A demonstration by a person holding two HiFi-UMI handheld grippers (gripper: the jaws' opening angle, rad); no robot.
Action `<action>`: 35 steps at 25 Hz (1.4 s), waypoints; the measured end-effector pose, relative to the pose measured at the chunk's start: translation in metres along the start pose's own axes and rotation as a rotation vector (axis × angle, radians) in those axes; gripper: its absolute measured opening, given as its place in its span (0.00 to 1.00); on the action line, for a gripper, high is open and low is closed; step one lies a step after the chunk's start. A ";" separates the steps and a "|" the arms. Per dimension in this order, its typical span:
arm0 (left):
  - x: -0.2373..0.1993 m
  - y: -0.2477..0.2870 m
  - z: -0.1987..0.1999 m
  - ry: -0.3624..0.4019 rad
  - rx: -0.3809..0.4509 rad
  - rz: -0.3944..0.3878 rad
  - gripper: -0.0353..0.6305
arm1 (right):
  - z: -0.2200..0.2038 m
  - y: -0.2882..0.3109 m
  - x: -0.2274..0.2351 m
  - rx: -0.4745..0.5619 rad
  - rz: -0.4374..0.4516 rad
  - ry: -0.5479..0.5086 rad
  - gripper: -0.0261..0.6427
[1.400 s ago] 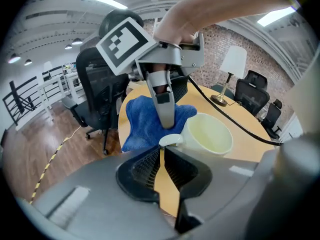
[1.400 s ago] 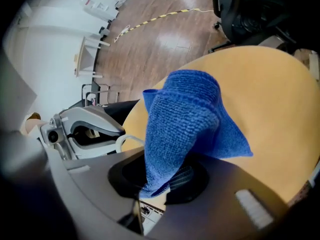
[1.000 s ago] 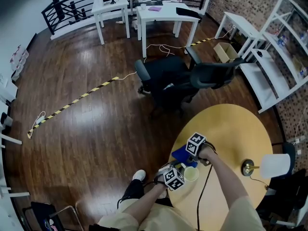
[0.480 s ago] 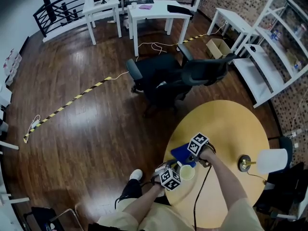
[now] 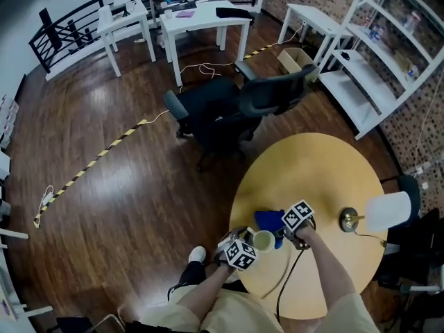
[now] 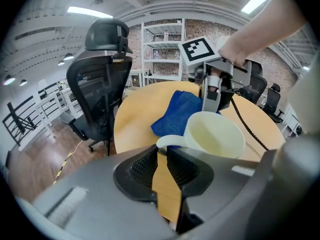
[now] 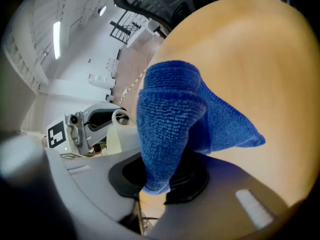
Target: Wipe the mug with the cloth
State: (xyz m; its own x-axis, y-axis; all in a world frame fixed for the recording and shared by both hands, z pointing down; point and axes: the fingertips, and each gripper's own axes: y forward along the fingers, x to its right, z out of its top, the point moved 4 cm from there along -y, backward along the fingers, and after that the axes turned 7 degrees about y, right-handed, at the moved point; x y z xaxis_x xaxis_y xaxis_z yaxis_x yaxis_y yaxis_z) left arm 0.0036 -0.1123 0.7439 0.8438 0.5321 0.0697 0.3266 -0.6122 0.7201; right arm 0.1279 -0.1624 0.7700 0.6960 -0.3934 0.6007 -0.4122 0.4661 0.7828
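step: pre-wipe | mug [image 6: 215, 136] is held at near desk [image 5: 326, 179] edge, handle clamped by left gripper [image 6: 162, 153] fingers [image 6: 145, 166], just closed down | blue cloth [image 7: 170, 114] is pinched in right gripper [image 7: 162, 179] fingers [image 7: 192, 176], just beside mug | next: cloth to be pressed on mug wall, rubbed round

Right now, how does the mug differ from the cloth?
The mug is pale cream and rigid; the cloth is blue and hangs in soft folds. The mug is pinched by its handle in the left gripper, whose fingers have just been closing on it; the cloth is bunched between the fingers of the right gripper. Shared: each is gripped, over the round table.
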 end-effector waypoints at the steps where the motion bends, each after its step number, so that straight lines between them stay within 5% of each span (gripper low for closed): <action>1: -0.001 0.000 -0.001 -0.002 -0.004 0.004 0.13 | -0.003 -0.002 -0.001 0.053 0.017 -0.003 0.13; 6: -0.002 -0.002 -0.002 -0.016 -0.021 0.023 0.13 | -0.025 -0.008 -0.006 0.251 0.114 -0.042 0.13; 10: -0.005 -0.004 0.000 -0.020 -0.034 0.029 0.13 | -0.048 -0.010 -0.015 0.355 0.127 -0.198 0.13; 14: -0.007 -0.005 0.000 -0.019 -0.047 0.039 0.13 | -0.069 -0.001 -0.027 0.397 0.045 -0.375 0.13; 21: -0.007 -0.009 -0.001 -0.032 -0.067 0.070 0.13 | -0.083 0.016 -0.043 0.417 -0.174 -0.524 0.13; 27: -0.006 -0.014 -0.007 -0.054 -0.086 0.077 0.13 | -0.089 0.027 -0.053 0.460 -0.255 -0.499 0.13; 35: -0.002 -0.024 -0.015 -0.147 -0.098 0.067 0.13 | -0.091 0.030 -0.051 0.614 -0.259 -0.308 0.13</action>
State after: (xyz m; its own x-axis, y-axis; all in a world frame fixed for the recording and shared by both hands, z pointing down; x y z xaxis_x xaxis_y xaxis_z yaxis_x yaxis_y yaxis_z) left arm -0.0123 -0.0896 0.7366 0.9178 0.3963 0.0230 0.2307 -0.5798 0.7814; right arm 0.1339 -0.0561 0.7478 0.6561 -0.6777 0.3320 -0.5753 -0.1646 0.8012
